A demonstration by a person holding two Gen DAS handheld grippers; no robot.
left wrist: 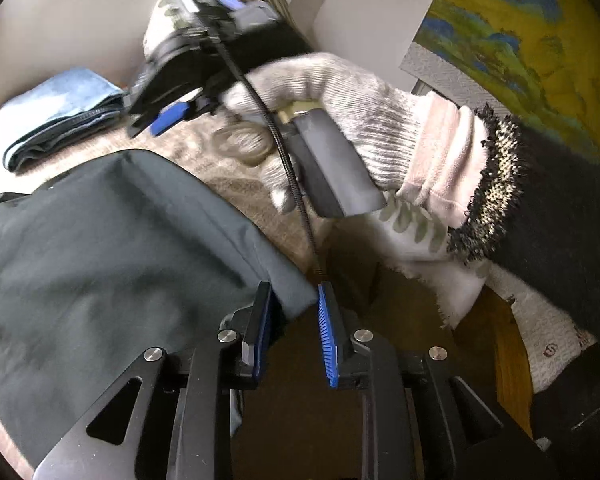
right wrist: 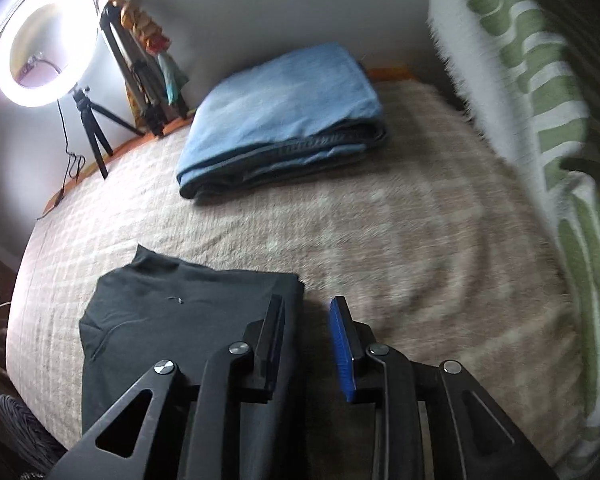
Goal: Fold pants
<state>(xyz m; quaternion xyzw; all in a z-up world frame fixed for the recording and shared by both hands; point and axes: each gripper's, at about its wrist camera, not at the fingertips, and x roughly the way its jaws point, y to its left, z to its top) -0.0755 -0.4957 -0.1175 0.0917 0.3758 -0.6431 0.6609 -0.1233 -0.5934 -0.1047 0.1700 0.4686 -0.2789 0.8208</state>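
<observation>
Dark grey pants (left wrist: 112, 248) lie folded on the beige bed cover (left wrist: 236, 196); they also show in the right wrist view (right wrist: 172, 320). My left gripper (left wrist: 294, 296) is open, its fingers on either side of the pants' near right corner, not closed on it. My right gripper (right wrist: 306, 308) is open and empty, above the pants' right edge. The right gripper also shows in the left wrist view (left wrist: 160, 120), held by a gloved hand (left wrist: 340, 104) above the bed.
Folded light blue jeans (right wrist: 284, 120) lie at the far side of the bed. A ring light on a tripod (right wrist: 46, 44) stands at the far left edge. A green and white blanket (right wrist: 540, 120) runs along the right side. A painting (left wrist: 520, 40) hangs on the wall.
</observation>
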